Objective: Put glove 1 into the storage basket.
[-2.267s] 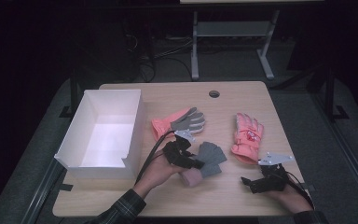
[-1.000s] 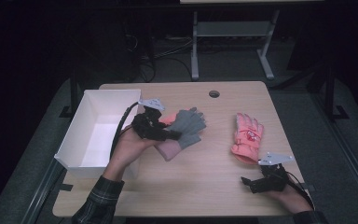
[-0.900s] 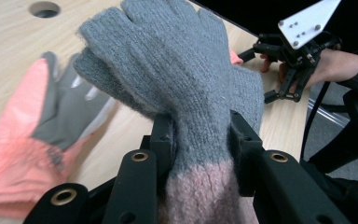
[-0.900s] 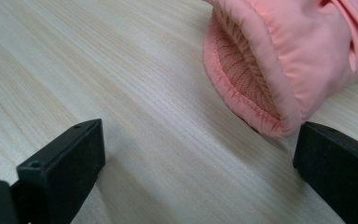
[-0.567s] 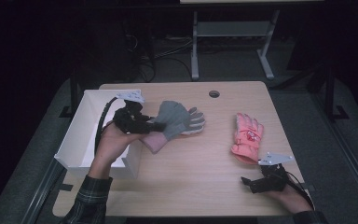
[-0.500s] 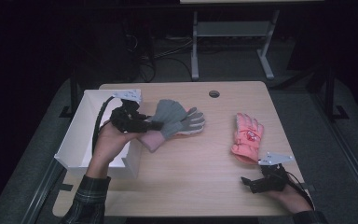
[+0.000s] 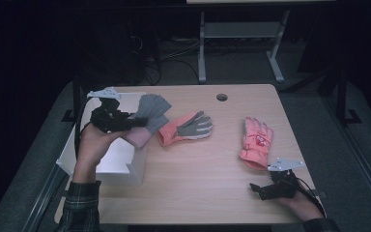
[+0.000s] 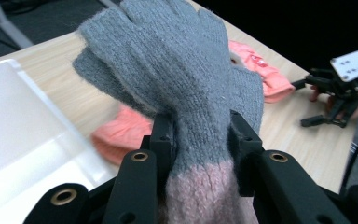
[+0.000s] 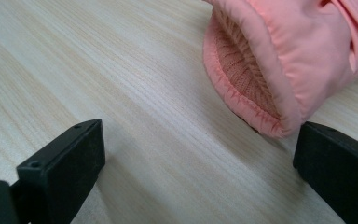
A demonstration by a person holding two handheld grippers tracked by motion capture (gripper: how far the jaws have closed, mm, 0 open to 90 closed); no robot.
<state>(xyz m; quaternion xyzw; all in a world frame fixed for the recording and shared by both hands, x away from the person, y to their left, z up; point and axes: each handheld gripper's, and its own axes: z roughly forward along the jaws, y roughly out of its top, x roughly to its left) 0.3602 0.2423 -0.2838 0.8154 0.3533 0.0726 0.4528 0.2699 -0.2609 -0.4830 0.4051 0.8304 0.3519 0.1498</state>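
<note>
While the left gripper clamped the grey knit glove at its cuff above the white box, the right gripper sat open, an orange glove just ahead.

grey glove: fuzzy knitted wool, matt, with a pink ribbed cuff
pink glove: smooth, slightly shiny padded fabric; cuff lined with ribbed knit
palm-up glove: salmon cloth, grey matt palm
table: pale wood with fine straight grain, matt
box: white, smooth, faintly translucent plastic
left gripper: black matt plastic jaws, brass-coloured metal eyelets
right gripper: black matt plastic jaws
</note>
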